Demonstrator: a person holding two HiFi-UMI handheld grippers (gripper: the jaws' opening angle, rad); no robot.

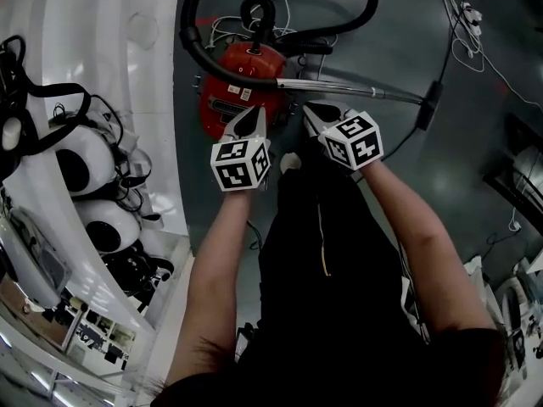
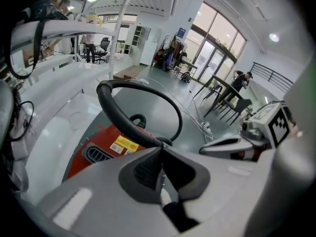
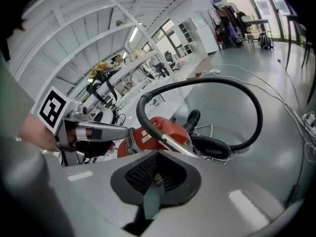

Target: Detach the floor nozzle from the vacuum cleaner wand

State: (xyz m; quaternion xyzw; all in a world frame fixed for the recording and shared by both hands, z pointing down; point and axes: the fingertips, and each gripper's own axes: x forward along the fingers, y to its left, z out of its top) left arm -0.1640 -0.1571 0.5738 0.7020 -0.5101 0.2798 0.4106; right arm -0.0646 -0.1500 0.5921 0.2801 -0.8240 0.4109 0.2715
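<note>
Floor nozzle (image 1: pixel 428 106): black and narrow. It lies on the grey floor at the far end of the wand, in the head view at about 3 o'clock from both grippers and well apart from them.
Nozzle axis: its long side runs from about 1 o'clock to 7 o'clock, so it lies across the wand.
Wand (image 1: pixel 356 90): a chrome tube on the floor. Its long axis goes from 9 o'clock to a little below 3 o'clock, and the nozzle end points to 3 o'clock. It passes just at 12 o'clock of the right gripper's tips. I cannot tell whether they touch it.
Hose (image 1: pixel 376 2): black, in one wide loop at 12 o'clock of the wand. It comes back down to the wand's near end.
Vacuum body (image 1: pixel 237 100): red, at 9 o'clock of the wand. It is just past the left gripper's tips.
Right gripper (image 1: pixel 316 113): the jaws are pressed together with nothing between them. It points to about 11 o'clock, toward the wand.
Left gripper (image 1: pixel 248 124): the jaws are also together and hold nothing. It points to 12 o'clock at the red body and is just beside the right gripper.
White bench (image 1: pixel 157 83): a curved surface at 9 o'clock of the body. It bears two rounded white devices (image 1: pixel 85 164) with black cables.
White cable (image 1: pixel 475 49): loose on the floor at 1 o'clock, far from the nozzle.
</note>
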